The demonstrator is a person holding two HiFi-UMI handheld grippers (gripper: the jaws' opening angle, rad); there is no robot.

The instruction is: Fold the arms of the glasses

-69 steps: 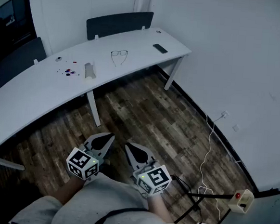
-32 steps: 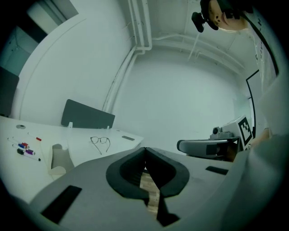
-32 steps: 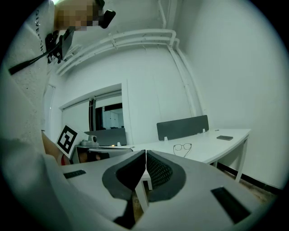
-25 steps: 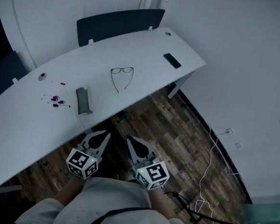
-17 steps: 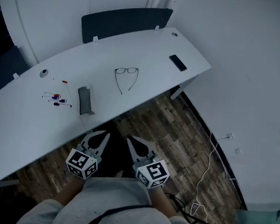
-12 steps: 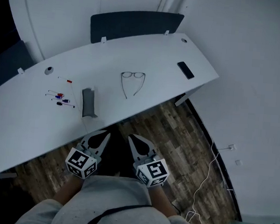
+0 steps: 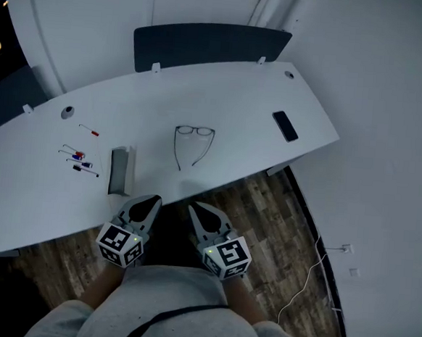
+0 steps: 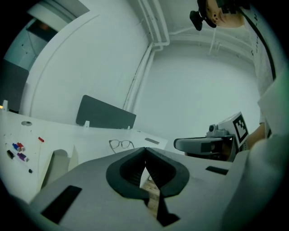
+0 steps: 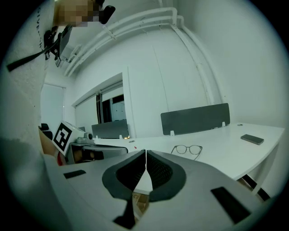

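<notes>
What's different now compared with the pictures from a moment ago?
The person has stepped up to the table: the glasses appear nearer, and the left gripper and right gripper now meet its near edge in the head view. Nothing was picked up or let go. Both grippers stay shut and empty; the glasses still lie untouched, arms open.

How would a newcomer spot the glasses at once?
Start at the long curved white desk. Near its middle, between the grey oblong object on the left and the black phone on the right, lie the glasses: the only thin wire-framed thing, with both arms open toward the person.
</notes>
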